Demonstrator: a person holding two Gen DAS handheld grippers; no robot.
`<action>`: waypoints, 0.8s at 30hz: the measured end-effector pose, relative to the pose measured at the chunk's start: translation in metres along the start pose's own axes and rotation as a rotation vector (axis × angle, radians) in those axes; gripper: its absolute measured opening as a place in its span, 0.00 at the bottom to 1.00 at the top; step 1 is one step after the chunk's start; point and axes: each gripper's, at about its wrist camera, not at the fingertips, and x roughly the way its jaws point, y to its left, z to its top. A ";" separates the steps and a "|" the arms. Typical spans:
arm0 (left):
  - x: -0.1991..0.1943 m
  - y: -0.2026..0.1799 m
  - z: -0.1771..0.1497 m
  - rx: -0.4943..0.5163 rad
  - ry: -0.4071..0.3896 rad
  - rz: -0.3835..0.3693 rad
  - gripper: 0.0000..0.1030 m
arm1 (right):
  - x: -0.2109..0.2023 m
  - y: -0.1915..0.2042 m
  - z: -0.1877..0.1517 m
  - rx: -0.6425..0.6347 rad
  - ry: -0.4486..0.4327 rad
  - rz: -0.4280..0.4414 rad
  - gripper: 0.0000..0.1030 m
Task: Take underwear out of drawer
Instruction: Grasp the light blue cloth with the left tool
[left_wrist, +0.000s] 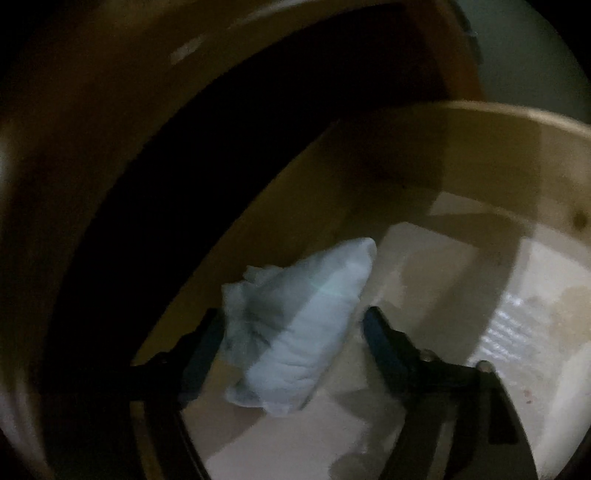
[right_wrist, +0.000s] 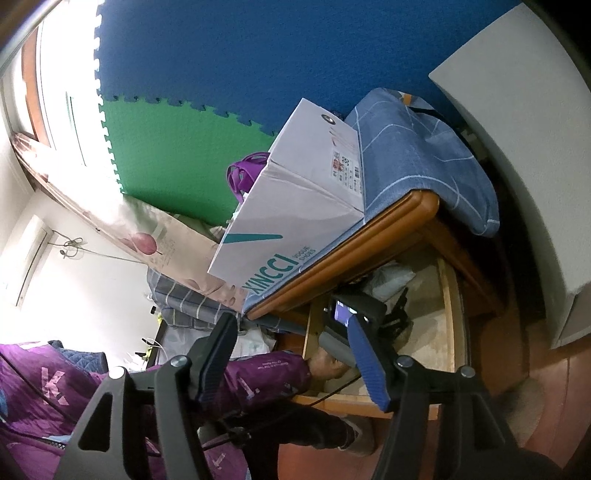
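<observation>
The underwear (left_wrist: 306, 325), a pale blue-white bundle of cloth, lies on the light floor of the open wooden drawer (left_wrist: 388, 162). My left gripper (left_wrist: 288, 328) reaches down into the drawer with a dark finger pressed on each side of the bundle, shut on it. From the right wrist view the left gripper (right_wrist: 369, 310) shows inside the drawer (right_wrist: 455, 295), held by a hand (right_wrist: 328, 365) in a purple sleeve, with the pale cloth (right_wrist: 391, 277) just beyond it. My right gripper (right_wrist: 291, 321) hangs in the air outside the drawer, open, with nothing between its blue pads.
A white shoebox (right_wrist: 295, 206) and a blue checked cushion (right_wrist: 417, 155) rest on the wooden top above the drawer. A white cabinet (right_wrist: 524, 147) stands at the right, close to the drawer. Blue and green foam mats (right_wrist: 221, 74) cover the wall. Purple bedding (right_wrist: 44, 398) lies at lower left.
</observation>
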 end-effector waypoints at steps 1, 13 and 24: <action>0.002 0.001 0.002 0.001 0.016 -0.038 0.41 | 0.000 0.000 0.000 0.000 0.000 0.000 0.62; -0.047 -0.037 0.022 0.281 -0.023 -0.185 0.29 | -0.004 -0.004 0.000 0.033 -0.021 0.006 0.62; -0.140 -0.025 0.031 0.370 -0.087 -0.229 0.30 | -0.009 -0.018 0.002 0.113 -0.053 0.028 0.62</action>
